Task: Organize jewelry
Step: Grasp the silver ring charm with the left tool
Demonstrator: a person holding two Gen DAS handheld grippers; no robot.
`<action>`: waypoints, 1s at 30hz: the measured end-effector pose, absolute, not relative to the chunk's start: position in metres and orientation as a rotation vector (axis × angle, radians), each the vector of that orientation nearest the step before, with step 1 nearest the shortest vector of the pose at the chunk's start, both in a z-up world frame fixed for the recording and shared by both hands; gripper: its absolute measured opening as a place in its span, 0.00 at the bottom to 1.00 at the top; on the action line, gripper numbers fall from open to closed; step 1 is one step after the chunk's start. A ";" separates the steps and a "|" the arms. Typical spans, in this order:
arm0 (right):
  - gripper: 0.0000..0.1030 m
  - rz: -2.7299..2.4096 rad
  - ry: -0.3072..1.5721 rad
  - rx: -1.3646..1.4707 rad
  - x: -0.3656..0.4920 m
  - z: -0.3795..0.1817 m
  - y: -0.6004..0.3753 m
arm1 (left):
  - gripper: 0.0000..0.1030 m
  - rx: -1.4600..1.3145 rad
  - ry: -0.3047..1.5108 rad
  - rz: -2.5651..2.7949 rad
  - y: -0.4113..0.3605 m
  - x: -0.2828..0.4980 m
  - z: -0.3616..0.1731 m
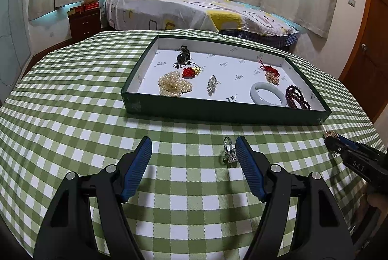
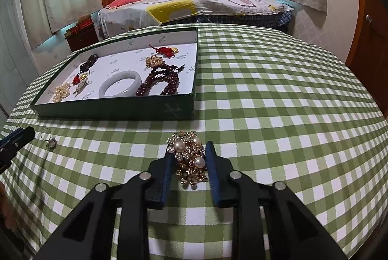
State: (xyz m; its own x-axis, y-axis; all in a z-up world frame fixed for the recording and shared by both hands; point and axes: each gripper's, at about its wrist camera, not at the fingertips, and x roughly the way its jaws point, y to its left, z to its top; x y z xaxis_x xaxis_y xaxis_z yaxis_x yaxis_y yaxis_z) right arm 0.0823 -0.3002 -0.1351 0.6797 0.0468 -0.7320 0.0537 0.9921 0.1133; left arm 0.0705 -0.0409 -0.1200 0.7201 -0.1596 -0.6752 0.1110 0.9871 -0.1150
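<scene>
I had my right hand-held gripper (image 2: 189, 158) angled down at the desk (image 2: 278, 95), its two blue pads pinching a gold brooch (image 2: 190, 159) set with pearls; the pads pressed against both sides of the cluster, which still lay on the green checked cloth. My left hand-held gripper (image 1: 193, 150) stood spread wide over the same cloth, nothing between its pads. A small silver ring (image 1: 229, 150) with a sparkly top sat just inside its right fingertip, so near that I could not tell whether the two touched. Beyond both grippers lay a shallow green box (image 1: 218, 112) with a white lining, resting flat on the desk. Inside it, from the left gripper's view, a heap of pearls (image 1: 174, 85) lay nearest on the left, a red and gold charm (image 1: 190, 72) just behind it, and a dark pendant on a cord (image 1: 183, 56) farther back still. A silver clip (image 1: 212, 83) lay near the middle. Toward the right end sat a pale bangle (image 1: 268, 94) with dark red beads (image 1: 297, 97) just beside it, and behind those a gold ornament (image 1: 272, 77) and a red knotted tassel (image 1: 268, 68). The right gripper's tip showed at the far right edge of the left camera's view, well apart from the ring.
</scene>
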 end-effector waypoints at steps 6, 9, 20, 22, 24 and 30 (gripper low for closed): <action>0.23 0.030 0.817 0.133 0.079 -0.133 -0.290 | 0.68 -0.060 0.753 -0.169 -0.047 0.069 -0.121; 0.23 0.047 0.813 0.131 0.078 -0.131 -0.285 | 0.67 -0.055 0.757 -0.182 -0.050 0.068 -0.122; 0.23 0.078 0.812 0.138 0.081 -0.129 -0.279 | 0.52 -0.078 0.823 -0.226 -0.059 0.083 -0.133; 0.23 0.079 0.815 0.139 0.081 -0.130 -0.279 | 0.45 -0.093 0.838 -0.236 -0.058 0.086 -0.135; 0.23 0.080 0.819 0.141 0.082 -0.131 -0.279 | 0.41 -0.101 0.839 -0.239 -0.057 0.086 -0.135; 0.23 0.084 0.822 0.139 0.083 -0.133 -0.277 | 0.26 -0.095 0.836 -0.269 -0.060 0.086 -0.133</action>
State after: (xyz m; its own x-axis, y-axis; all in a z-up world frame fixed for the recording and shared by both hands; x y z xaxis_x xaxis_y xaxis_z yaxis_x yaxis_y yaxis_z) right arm 0.0826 -0.2771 -0.1329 0.6778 0.1289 -0.7239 -0.0207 0.9875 0.1564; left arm 0.0859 -0.0596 -0.1329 0.6391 -0.2720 -0.7195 0.1980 0.9620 -0.1878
